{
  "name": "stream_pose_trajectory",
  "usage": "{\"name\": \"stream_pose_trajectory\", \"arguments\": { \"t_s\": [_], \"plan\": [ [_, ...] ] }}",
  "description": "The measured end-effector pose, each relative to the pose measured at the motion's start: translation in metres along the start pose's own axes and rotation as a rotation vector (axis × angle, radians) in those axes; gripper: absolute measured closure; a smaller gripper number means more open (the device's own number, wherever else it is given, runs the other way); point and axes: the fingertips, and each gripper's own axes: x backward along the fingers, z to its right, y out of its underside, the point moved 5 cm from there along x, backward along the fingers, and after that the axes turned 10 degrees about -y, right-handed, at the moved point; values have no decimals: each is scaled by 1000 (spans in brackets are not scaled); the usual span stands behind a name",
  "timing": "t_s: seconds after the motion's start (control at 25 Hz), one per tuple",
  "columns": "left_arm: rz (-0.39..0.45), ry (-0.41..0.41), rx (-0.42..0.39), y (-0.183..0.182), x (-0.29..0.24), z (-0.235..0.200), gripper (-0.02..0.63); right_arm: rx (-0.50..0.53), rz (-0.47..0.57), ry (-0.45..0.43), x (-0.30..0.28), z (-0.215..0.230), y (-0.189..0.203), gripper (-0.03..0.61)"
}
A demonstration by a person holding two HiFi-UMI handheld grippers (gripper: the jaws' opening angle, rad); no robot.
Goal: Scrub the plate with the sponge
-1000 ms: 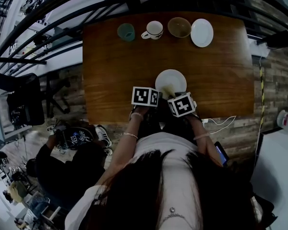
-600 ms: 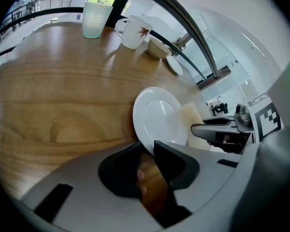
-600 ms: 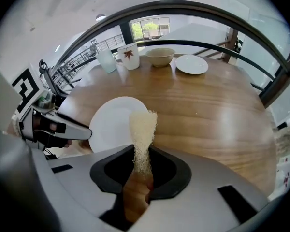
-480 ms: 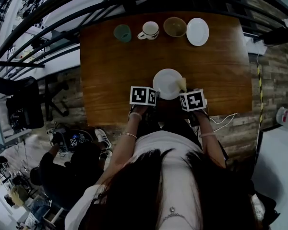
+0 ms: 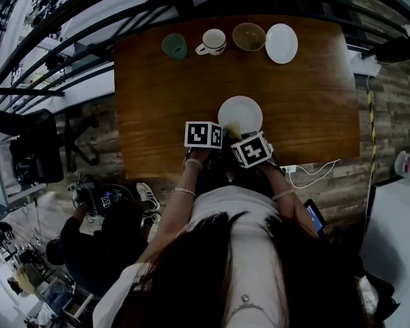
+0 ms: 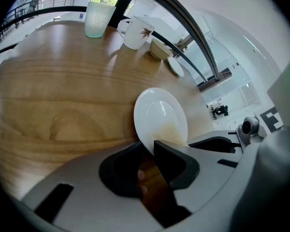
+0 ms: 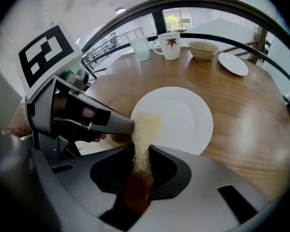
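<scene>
- Table [image 5: 157,94]: wooden top; both grippers work at its near edge.
- Plate [image 5: 240,113]: white, directly ahead of both grippers. Its near rim sits inside the left gripper's jaws. A faint yellowish smear marks the surface just beyond that rim.
- Left gripper [image 6: 147,146]: jaws closed on the plate's near rim, one jaw above it and one below. The right gripper is just beside it, on its right.
- Right gripper [image 7: 141,151]: jaws clamped on the sponge, pointing steeply down at the plate's near-left part. The left gripper's tip lies close to the left of its jaws.
- Saucer [image 5: 281,43], bowl [image 5: 249,37], mug [image 5: 212,42], glass [image 5: 173,45]: one row at the far edge, well apart from both grippers. The saucer is far ahead and right of the right gripper. The glass is far ahead and left of the left gripper.
- Sponge [image 7: 145,129]: pale yellow and fibrous, pinched at its near end between the right jaws. It reaches forward from them onto the plate surface.
</scene>
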Motion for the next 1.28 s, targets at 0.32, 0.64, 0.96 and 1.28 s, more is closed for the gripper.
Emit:
{"name": "stream_pose_trajectory", "arguments": {
  "t_s": [0.32, 0.64, 0.96, 1.28],
  "plan": [
    [-3, 6, -20, 0, -1, 4, 523, -92, 13, 61, 20, 33, 9, 477],
    [-5, 4, -38, 0, -1, 6, 523, -193, 61, 183, 55, 82, 13, 477],
    [-2, 4, -47, -1, 0, 6, 523, -113, 1, 114, 24, 48, 2, 477],
    [-9, 8, -56, -2, -1, 5, 523, -46, -28, -6, -1, 9, -11, 477]
  ]
}}
